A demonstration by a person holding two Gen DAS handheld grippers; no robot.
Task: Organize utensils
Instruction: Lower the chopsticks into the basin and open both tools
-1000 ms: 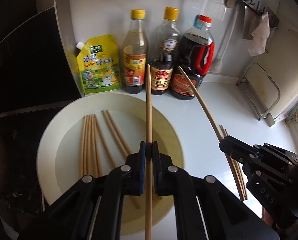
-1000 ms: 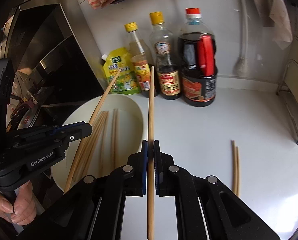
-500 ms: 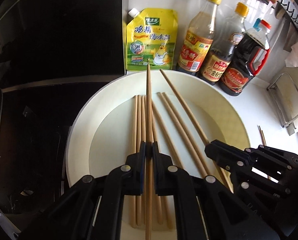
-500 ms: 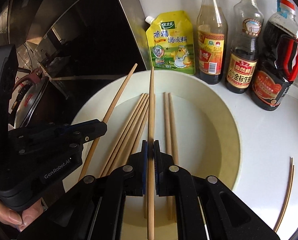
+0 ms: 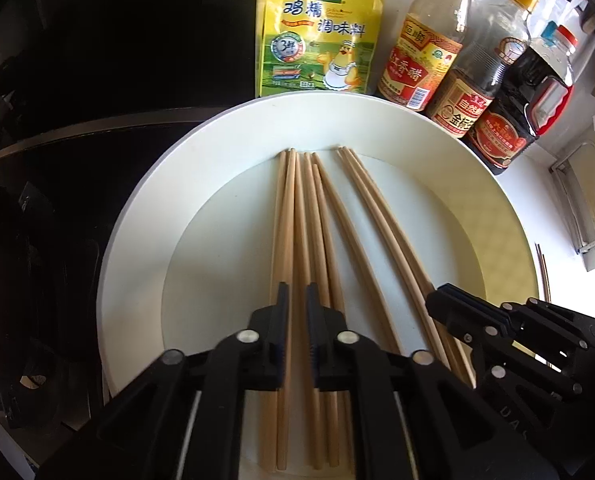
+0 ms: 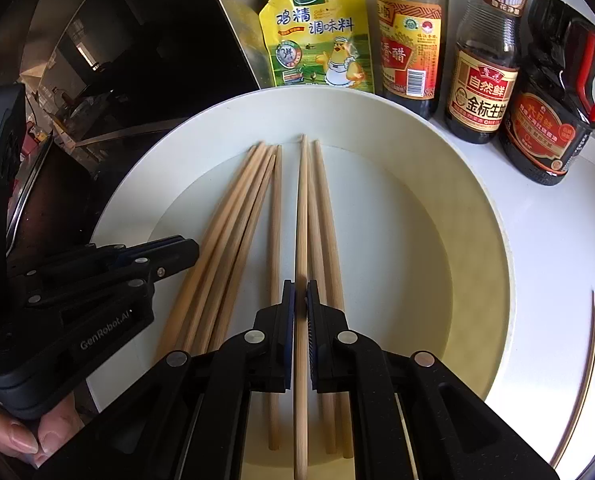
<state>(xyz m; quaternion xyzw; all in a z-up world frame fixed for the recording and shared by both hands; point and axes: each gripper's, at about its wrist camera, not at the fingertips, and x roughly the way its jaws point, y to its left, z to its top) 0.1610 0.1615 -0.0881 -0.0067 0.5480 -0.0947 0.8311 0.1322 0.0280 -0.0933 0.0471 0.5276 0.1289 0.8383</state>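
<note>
A large white plate (image 5: 225, 168) fills the middle of both wrist views, and wooden chopsticks are laid lengthwise across its flat centre.

In the left wrist view, the left gripper (image 5: 296, 295) is seen at the lower centre of the frame with its jaws opening. A single chopstick (image 5: 287, 240) runs between the two pads, and a thin gap is visible on each side of it, so it is not pressed. This chopstick is placed within a bundle of chopsticks (image 5: 311, 220) at the centre of the plate. Further right, a second group (image 5: 381, 224) is fanned toward the lower right, where the right gripper's black body is seen over the plate's edge.

In the right wrist view, the right gripper (image 6: 300, 294) is held closed on one chopstick (image 6: 302, 208), which is clamped between the pads and runs up the middle of the frame, its far tip lying over the inner slope of the plate. Two more chopsticks (image 6: 324, 216) lie just beside it on the right. At the lower left, a hand (image 6: 29, 434) is seen around the left gripper's handle.

Along the top of both frames a yellow seasoning pouch (image 6: 317, 40), a vinegar bottle (image 6: 411, 48) and two dark soy sauce bottles (image 6: 485, 80) are lined up behind the plate. At the right edge, a pair of chopsticks (image 6: 583, 380) is left on the white counter (image 6: 549, 248).
</note>
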